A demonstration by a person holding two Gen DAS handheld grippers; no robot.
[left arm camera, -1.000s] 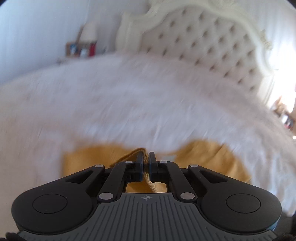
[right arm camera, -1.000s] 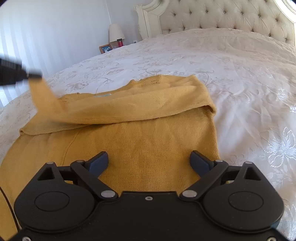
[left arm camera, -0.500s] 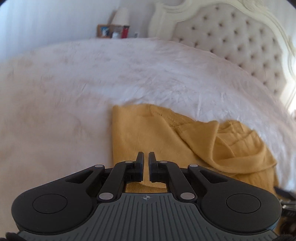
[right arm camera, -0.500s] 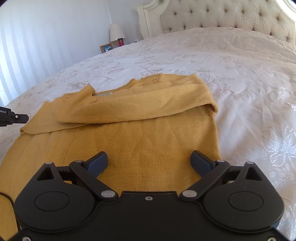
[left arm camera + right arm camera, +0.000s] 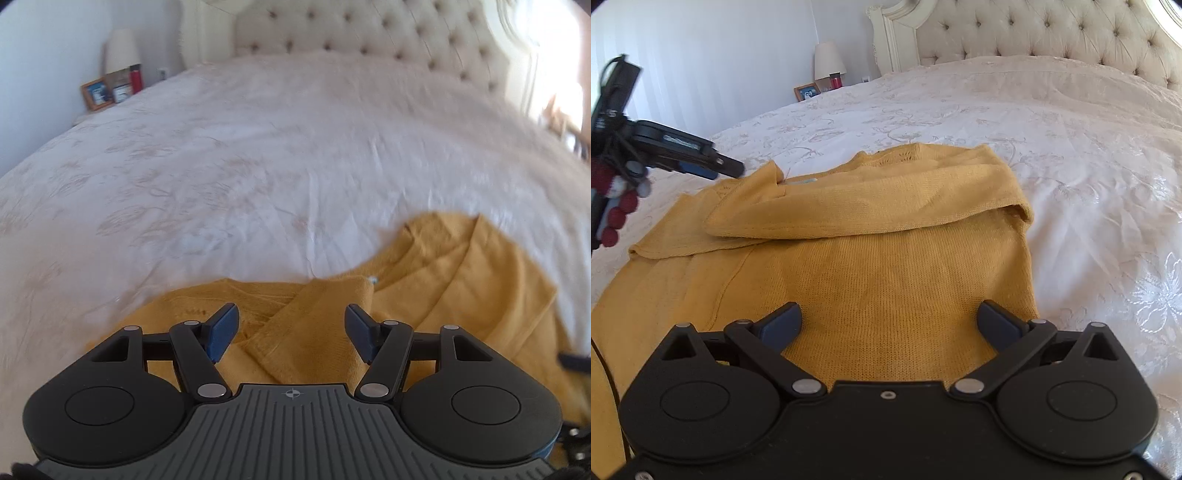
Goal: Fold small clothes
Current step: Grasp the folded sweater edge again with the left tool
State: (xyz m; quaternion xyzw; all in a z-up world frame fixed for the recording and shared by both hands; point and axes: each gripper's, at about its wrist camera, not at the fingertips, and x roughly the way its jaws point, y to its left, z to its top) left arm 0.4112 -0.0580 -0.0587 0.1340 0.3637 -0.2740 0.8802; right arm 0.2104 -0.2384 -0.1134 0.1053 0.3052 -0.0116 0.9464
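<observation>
A mustard-yellow knitted sweater [image 5: 886,266] lies flat on the bed, one sleeve [image 5: 864,206] folded across its chest. My right gripper [image 5: 890,317] hovers over the sweater's lower body, jaws wide open with only flat knit beneath. My left gripper [image 5: 291,325] is low over the sweater [image 5: 461,288] and its jaws are opening. The folded sleeve end [image 5: 317,332] lies between and below the fingers, and the pads do not press on it. In the right wrist view the left gripper [image 5: 720,166] sits at the left, just beside the sleeve's cuff [image 5: 768,177].
The white embroidered bedspread [image 5: 1052,155] stretches around the sweater up to a tufted headboard [image 5: 1052,33]. A lamp [image 5: 829,61], a photo frame [image 5: 806,91] and a red bottle [image 5: 835,80] stand beside the bed. Red beads [image 5: 617,210] hang from the left gripper.
A second ago the left gripper held the sleeve up at the left. The sleeve now lies across the sweater. The left gripper has dropped toward the cuff and opened. The right gripper has stayed put.
</observation>
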